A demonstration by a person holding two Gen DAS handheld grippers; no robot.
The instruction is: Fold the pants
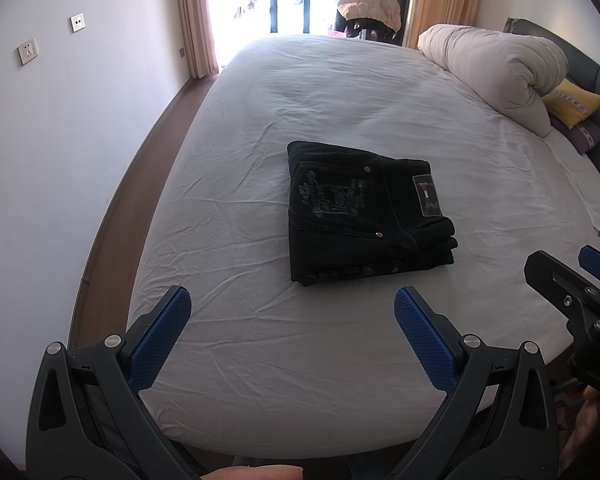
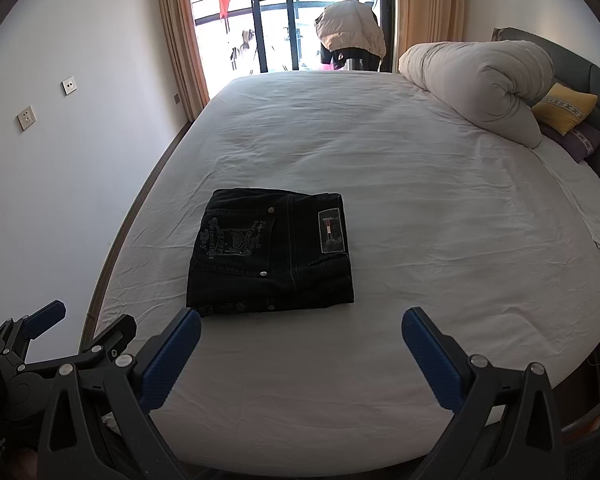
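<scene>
Jeans: your black jeans [image 1: 366, 212] lie folded in a compact stack on the white bed sheet [image 1: 340, 92], back pocket embroidery and waistband patch facing up.
Left gripper: your left gripper [image 1: 292, 320] hovers over the near part of the bed, jaws spread wide, nothing between them; the jeans sit just beyond the fingertips, slightly right of centre.
Right gripper: your right gripper [image 2: 300, 336] is also spread wide and holds nothing; the jeans [image 2: 272, 252] lie just past its left finger, left of centre.
Grippers to each other: side by side at the near edge, apart from the jeans and from one another.
Count: one pair of jeans, two grippers, one rolled duvet [image 2: 480, 84], one yellow pillow [image 2: 564, 108], one purple pillow [image 2: 576, 140], two wall sockets [image 1: 28, 51].
Edges: the sheet's left edge drops to a strip of brown floor [image 1: 112, 208] beside the wall; the near edge curves under your grippers.
Open room: bare sheet surrounds the jeans on all sides, widest to the far side and the right; the duvet and pillows sit well apart at the far right by the headboard.
</scene>
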